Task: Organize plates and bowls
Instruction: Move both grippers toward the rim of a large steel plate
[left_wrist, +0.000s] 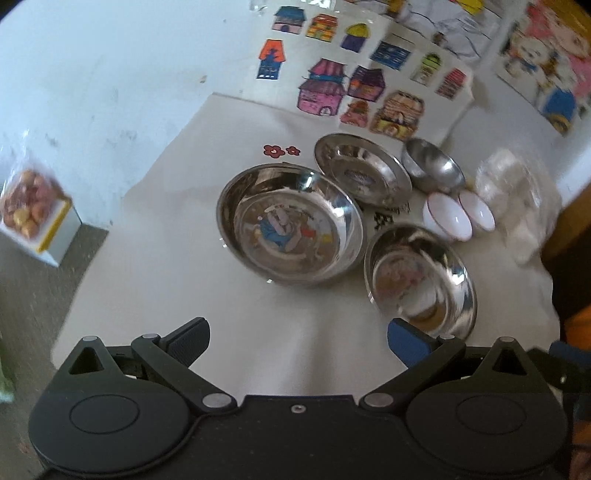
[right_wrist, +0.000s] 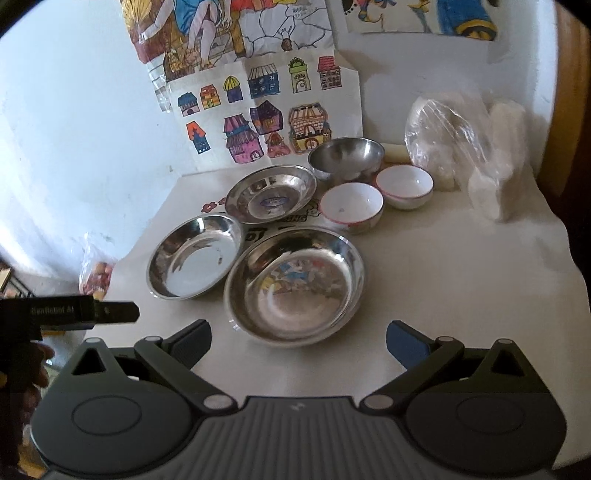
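Three shallow steel plates lie on the white tablecloth (right_wrist: 443, 277): a big one (right_wrist: 293, 284) nearest my right gripper, one to its left (right_wrist: 195, 256), and one behind them (right_wrist: 271, 194). Behind these stand a steel bowl (right_wrist: 347, 157) and two white bowls (right_wrist: 351, 208) (right_wrist: 404, 186). My right gripper (right_wrist: 298, 345) hangs open and empty just short of the big plate. The left wrist view shows the left gripper (left_wrist: 298, 343), also open and empty, before two plates (left_wrist: 290, 229) (left_wrist: 421, 277), the third (left_wrist: 362, 170) behind. Its body (right_wrist: 85, 314) shows at the left edge of the right wrist view.
A clear plastic bag of white items (right_wrist: 461, 147) sits at the back right of the table. Children's drawings of houses (right_wrist: 258, 110) lean against the wall behind the dishes. A bag of snacks (left_wrist: 29, 210) rests on a white box left of the table. A hand (right_wrist: 37, 362) holds the left gripper.
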